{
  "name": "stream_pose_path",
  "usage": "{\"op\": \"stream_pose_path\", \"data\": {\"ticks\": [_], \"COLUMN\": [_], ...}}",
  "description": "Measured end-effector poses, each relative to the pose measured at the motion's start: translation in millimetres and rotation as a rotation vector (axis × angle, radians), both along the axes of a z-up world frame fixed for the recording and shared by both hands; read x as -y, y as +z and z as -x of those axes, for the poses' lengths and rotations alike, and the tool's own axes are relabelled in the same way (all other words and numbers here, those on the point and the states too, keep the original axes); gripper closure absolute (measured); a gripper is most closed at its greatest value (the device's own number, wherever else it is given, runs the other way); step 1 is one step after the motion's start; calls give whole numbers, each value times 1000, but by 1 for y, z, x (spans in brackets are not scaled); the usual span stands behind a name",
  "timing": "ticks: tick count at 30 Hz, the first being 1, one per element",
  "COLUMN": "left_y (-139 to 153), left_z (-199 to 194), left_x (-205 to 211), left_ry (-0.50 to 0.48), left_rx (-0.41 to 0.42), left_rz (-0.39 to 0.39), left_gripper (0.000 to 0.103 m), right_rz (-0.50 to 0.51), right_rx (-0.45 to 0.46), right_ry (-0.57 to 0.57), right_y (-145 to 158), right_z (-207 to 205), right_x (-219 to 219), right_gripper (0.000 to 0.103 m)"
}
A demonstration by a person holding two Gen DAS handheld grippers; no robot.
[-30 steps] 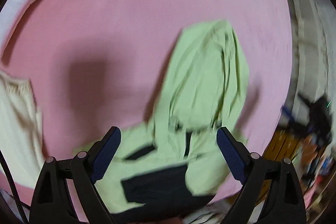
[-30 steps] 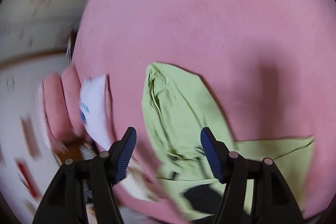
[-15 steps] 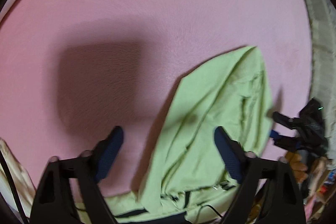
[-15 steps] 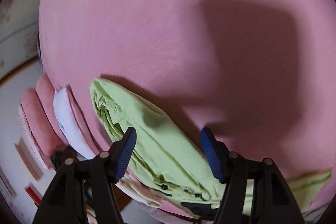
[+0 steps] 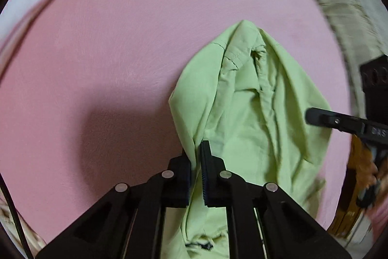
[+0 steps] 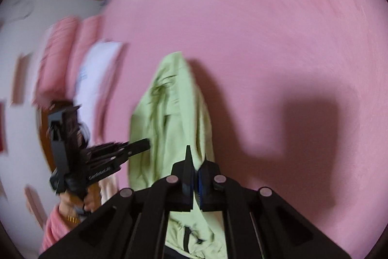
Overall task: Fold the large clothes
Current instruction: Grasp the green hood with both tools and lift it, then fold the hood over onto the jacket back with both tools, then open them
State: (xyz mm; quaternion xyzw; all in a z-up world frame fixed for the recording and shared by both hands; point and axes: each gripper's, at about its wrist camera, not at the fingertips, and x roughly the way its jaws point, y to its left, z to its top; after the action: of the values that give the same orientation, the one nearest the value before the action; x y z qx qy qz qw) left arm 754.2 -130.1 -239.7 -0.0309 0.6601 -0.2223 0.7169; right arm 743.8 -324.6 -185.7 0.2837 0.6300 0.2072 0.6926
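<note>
Green garment (image 5: 252, 113) pinched by left gripper (image 5: 197, 162) and right gripper (image 6: 195, 166).

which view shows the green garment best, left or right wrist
The left wrist view: the green garment is sharp there, seams and folds clear, hanging from the left gripper over the pink sheet. The right wrist view shows it blurred and narrower, pinched in the right gripper.
</note>
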Motion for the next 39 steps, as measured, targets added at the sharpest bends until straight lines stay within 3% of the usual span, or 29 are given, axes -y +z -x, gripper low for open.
{"op": "stream_pose_path", "data": {"ticks": [4,9,12,15,19,22,25,31,37,39], "left_y": [52,117,127,132,112,80,45,-6,-16,-15], "left_z": [39,99,138,179,230,270,293,323,333,333], "left_x": [-14,-28,-24,-34,-43,-41,-43,-41,-29,-22], "left_ry": [-47,-197,-258,-286,-301,-294,-287,-256,-266,-257], "left_rx": [84,147,162,198,232,236,233,276,254,224], "left_rz": [80,77,84,106,106,87,30,-111,-200,-217], "left_gripper": [98,98,98,98,98,97,96,93,90,89], "right_rz": [-12,32,117,177,285,299,338,447,535,567], "right_rx": [180,414,519,586,654,636,642,603,499,471], "right_ry": [55,204,295,320,341,300,279,374,405,390], "right_y": [50,110,128,125,104,83,61,10,-17,-13], "right_z": [42,111,159,204,260,285,313,338,337,337], "right_x": [-5,-26,-37,-49,-51,-53,-53,-81,-83,-83], "right_gripper": [102,102,102,102,102,101,100,99,85,72]}}
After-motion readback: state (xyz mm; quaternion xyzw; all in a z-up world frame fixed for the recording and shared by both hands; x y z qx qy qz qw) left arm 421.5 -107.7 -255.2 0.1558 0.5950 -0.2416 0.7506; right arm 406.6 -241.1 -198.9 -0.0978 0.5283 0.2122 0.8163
